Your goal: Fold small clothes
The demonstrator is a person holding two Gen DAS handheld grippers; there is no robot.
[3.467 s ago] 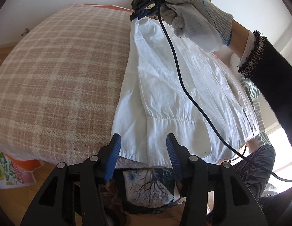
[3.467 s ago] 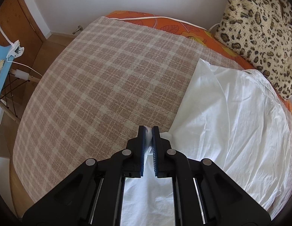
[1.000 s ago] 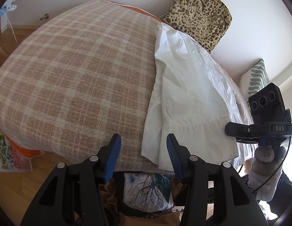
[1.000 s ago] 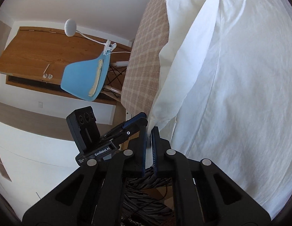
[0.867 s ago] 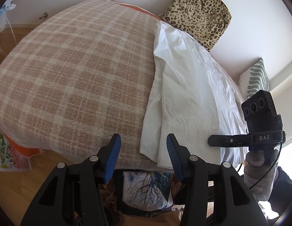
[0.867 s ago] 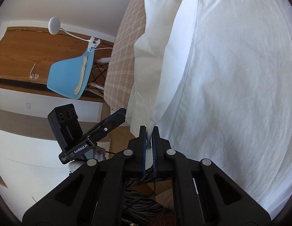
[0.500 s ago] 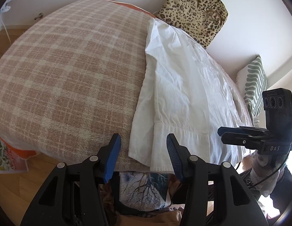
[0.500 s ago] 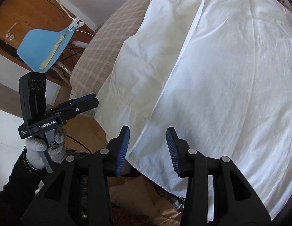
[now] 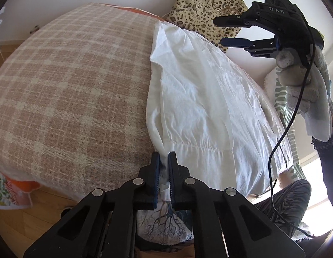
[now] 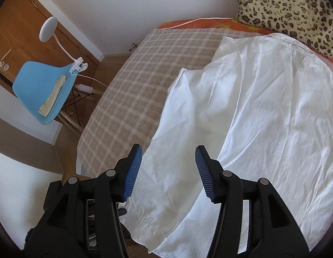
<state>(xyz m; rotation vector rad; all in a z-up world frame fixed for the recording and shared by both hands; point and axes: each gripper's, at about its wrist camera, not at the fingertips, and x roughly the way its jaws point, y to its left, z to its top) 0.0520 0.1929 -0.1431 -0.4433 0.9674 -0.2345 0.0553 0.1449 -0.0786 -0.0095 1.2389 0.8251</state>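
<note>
Now | checked blanket (image 9: 69, 90): bed cover | white garment (image 9: 209, 111): spread along its right side, one long edge lapped over, folding barely begun | left gripper (image 9: 164, 161): clamped on near hem corner | right gripper (image 10: 168, 172): jaws opening, nothing between them, above cloth

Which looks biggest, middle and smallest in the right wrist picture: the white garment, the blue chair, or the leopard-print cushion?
1. White garment: fills most of the picture, though it is nearest the camera.
2. Leopard-print cushion: partly cut off at the edge.
3. Blue chair: looks smallest, but it stands farther away.
</note>
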